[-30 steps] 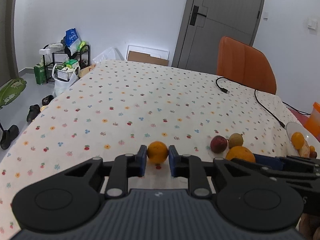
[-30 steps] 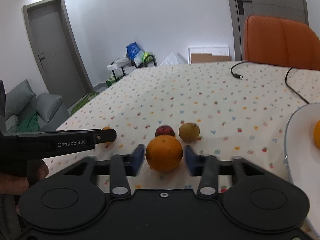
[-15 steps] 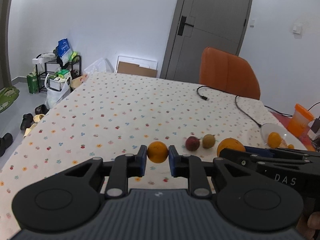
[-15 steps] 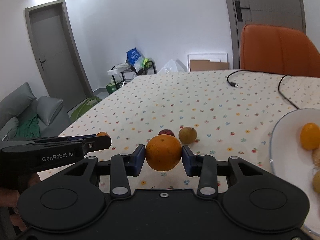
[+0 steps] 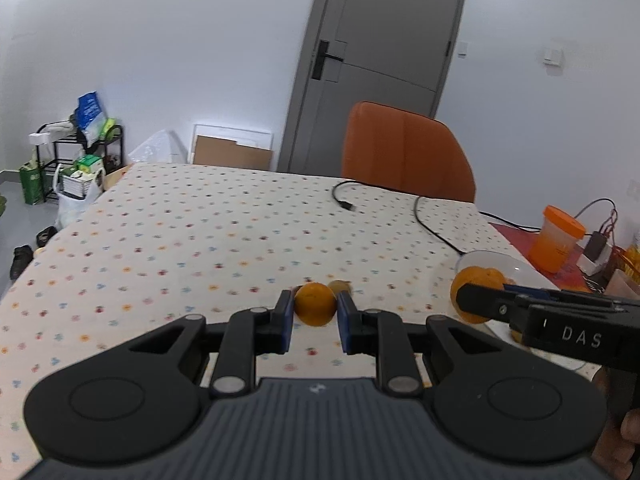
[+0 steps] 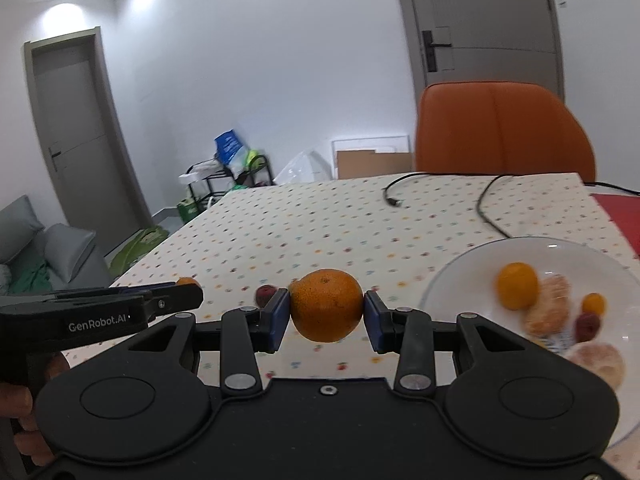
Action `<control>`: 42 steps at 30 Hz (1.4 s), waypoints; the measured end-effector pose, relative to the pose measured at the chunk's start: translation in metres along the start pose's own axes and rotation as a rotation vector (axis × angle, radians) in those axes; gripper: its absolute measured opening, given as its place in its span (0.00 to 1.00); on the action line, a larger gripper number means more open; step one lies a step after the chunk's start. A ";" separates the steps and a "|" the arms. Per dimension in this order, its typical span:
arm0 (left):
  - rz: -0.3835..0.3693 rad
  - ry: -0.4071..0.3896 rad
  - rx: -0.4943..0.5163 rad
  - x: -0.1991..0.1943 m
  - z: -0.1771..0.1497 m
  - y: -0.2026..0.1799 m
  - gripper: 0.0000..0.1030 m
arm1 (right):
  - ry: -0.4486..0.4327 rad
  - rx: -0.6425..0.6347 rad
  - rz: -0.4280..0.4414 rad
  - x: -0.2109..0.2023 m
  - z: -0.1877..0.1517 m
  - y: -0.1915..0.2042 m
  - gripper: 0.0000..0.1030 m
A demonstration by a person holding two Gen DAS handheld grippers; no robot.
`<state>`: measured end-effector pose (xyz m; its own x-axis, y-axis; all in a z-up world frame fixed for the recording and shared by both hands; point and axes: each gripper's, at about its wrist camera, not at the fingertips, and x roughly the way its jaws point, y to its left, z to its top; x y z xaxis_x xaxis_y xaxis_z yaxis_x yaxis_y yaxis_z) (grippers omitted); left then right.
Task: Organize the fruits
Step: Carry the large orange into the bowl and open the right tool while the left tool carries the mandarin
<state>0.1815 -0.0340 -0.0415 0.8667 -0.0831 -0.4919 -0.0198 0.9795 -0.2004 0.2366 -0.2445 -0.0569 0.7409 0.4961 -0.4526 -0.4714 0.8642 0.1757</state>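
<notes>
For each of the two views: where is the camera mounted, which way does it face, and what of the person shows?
Left wrist: behind the left gripper holding a small orange, facing the grey door; fingers at right.
Right wrist: behind the right gripper holding a large orange, beside the plate; hand at left.
Shared: orange chair, each other's gripper.

your left gripper sits at 6 o'clock over the table, a small orange between its pads. your right gripper lies at its 3 o'clock, a larger orange between its pads. the plate lies at 3 o'clock of that, fruit on it. a cable lies at 1 o'clock, the chair behind the table.
</notes>
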 end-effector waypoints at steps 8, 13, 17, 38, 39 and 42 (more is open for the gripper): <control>-0.037 0.010 0.034 0.011 0.001 -0.023 0.21 | -0.029 0.018 -0.057 -0.015 0.003 -0.026 0.37; -0.053 0.019 0.056 0.015 0.000 -0.033 0.21 | -0.038 0.032 -0.081 -0.018 0.003 -0.042 0.37; -0.064 0.026 0.067 0.018 0.001 -0.039 0.21 | -0.042 0.037 -0.093 -0.018 0.002 -0.050 0.37; -0.132 0.050 0.135 0.031 0.000 -0.078 0.21 | -0.074 0.137 -0.162 -0.034 -0.017 -0.101 0.55; -0.139 0.052 0.139 0.032 0.000 -0.080 0.21 | -0.074 0.145 -0.165 -0.038 -0.019 -0.103 0.55; -0.157 0.057 0.151 0.034 -0.001 -0.088 0.21 | -0.078 0.157 -0.176 -0.047 -0.024 -0.110 0.55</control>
<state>0.2121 -0.1234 -0.0413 0.8238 -0.2427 -0.5122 0.1918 0.9697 -0.1511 0.2419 -0.3646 -0.0760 0.8425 0.3363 -0.4209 -0.2559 0.9373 0.2368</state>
